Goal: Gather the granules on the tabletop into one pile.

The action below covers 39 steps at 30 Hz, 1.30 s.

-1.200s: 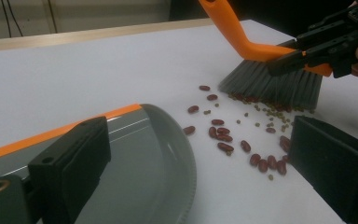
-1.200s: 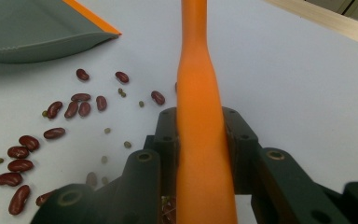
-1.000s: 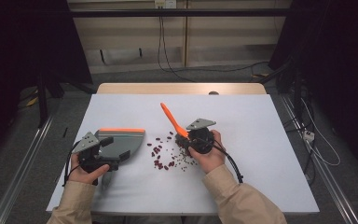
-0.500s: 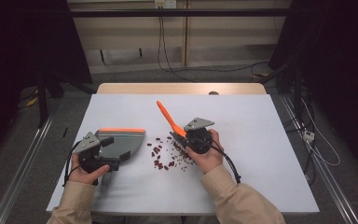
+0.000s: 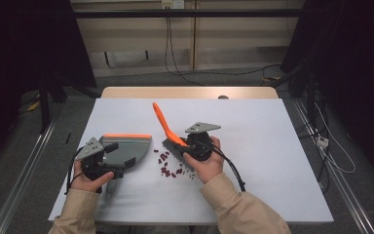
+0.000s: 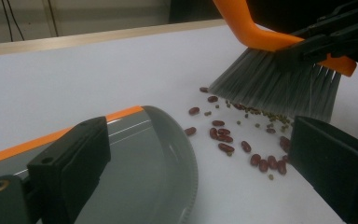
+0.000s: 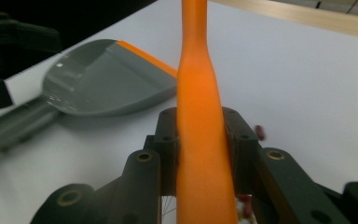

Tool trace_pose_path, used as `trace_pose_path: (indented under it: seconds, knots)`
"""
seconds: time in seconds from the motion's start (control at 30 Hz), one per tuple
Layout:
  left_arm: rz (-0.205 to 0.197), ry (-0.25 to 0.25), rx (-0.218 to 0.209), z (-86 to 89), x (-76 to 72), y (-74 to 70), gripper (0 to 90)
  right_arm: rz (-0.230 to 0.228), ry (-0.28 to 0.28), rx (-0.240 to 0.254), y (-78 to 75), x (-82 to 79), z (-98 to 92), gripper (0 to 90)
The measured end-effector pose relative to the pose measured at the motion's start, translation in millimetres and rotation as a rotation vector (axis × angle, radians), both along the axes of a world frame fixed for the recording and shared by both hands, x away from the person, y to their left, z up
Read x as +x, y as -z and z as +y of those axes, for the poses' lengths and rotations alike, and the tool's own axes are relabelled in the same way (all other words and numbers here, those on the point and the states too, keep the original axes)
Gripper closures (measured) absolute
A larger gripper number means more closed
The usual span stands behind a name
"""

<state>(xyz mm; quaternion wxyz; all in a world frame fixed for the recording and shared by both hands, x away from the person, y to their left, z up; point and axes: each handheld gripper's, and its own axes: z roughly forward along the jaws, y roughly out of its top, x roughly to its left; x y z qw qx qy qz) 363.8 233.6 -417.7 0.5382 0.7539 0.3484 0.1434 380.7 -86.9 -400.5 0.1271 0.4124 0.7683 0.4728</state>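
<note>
A brush with an orange handle [image 5: 161, 122] and grey bristles [image 6: 275, 88] stands tilted on the white table [image 5: 272, 161]. My right gripper [image 5: 182, 146] is shut on that handle [image 7: 198, 84] low down, just above the bristles. Several dark red beans [image 5: 168, 165] and small green grains [image 6: 261, 119] lie scattered under and in front of the bristles. Left of them lies a grey dustpan [image 5: 126, 148] with an orange far edge, its lip towards the beans. My left gripper [image 5: 117, 160] sits over the pan [image 6: 140, 154], jaws wide apart, the right one clear of it.
The dustpan's handle [image 5: 111, 187] runs towards the table's near edge beside the left hand. A cable [image 5: 233, 170] trails from the right gripper across the table. Bare white surface lies to the right and at the back. Dark floor and rails surround the table.
The right gripper has moved the brush a little to the left, towards the dustpan, and its handle leans further left. The left gripper and dustpan have stayed put.
</note>
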Motion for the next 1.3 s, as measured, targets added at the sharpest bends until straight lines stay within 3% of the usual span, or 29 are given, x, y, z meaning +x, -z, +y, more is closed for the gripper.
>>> trace_pose_path:
  seconds: [0.13, 0.27, 0.5, 0.63, 0.7, 0.8, 0.97, 1.3]
  knots:
    - [-0.003, -0.007, 0.0, 2.1, 0.0, -0.8, 5.7, 0.015, -0.02, 0.023, -0.8, -2.4, 17.6, 71.3]
    - [-0.008, -0.006, 0.003, 2.8, -0.5, -1.8, 5.7, 0.019, -0.047, -0.005, 4.3, -5.7, 32.8, 71.3]
    - [-0.014, -0.007, 0.004, 2.7, -0.5, -2.1, 5.7, 0.045, -0.075, 0.009, 11.8, -18.8, 40.0, 71.3]
    - [-0.013, -0.009, 0.011, 2.2, -0.1, -2.2, 5.7, 0.12, -0.093, 0.064, 26.4, -24.2, 41.8, 71.3]
    - [-0.014, -0.007, 0.01, 1.4, -0.3, -2.4, 5.7, 0.119, -0.086, 0.077, 28.2, -24.1, 43.0, 71.3]
    - [-0.015, -0.006, 0.013, 1.7, -0.6, -2.7, 5.7, 0.127, -0.054, 0.049, 29.1, -16.4, 41.6, 71.3]
    - [-0.016, -0.009, 0.01, 3.5, -0.7, -2.4, 5.7, 0.171, -0.022, 0.075, 33.8, -5.3, 30.2, 71.1]
    - [-0.018, -0.009, 0.015, 2.8, -1.1, -2.8, 5.7, 0.158, 0.034, 0.06, 33.2, -1.7, 5.6, 71.0]
